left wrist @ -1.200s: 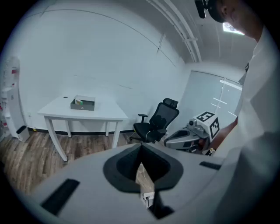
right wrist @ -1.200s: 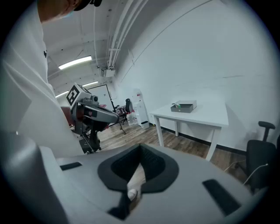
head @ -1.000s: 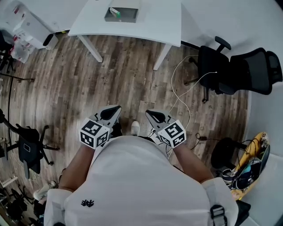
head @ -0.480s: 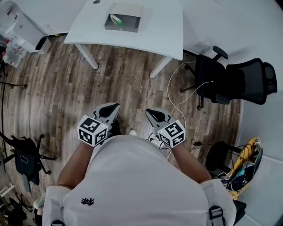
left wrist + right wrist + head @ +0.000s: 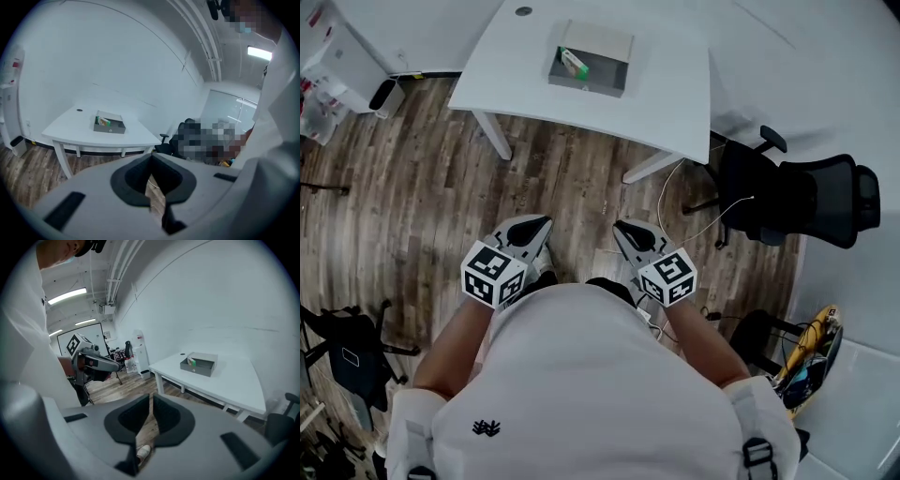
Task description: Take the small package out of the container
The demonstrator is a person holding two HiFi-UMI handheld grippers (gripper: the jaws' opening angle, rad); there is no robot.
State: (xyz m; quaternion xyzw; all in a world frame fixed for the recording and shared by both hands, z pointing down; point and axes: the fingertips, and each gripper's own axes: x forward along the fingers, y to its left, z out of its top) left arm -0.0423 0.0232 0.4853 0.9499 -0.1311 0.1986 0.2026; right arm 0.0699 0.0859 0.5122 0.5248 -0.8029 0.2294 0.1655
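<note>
**An Office Room With Work Gear Around**

This place looked like an office. A big white table [image 5: 675,94] stood close to plain white walls [image 5: 117,56]. Black office chairs [image 5: 797,192] with arm rests and rolling feet were parked next to the table. Another dark rolling chair [image 5: 347,342] sat on the far side of the room. The floor [image 5: 422,187] was made of grey-brown wood planks, and a thin white cable [image 5: 675,197] curled across it. Long strip lights [image 5: 68,295] shone on the ceiling, and pipes [image 5: 206,47] ran along it. A tall white machine [image 5: 140,352] stood by the wall. A heap of wires and gear [image 5: 811,352] filled one corner.
</note>
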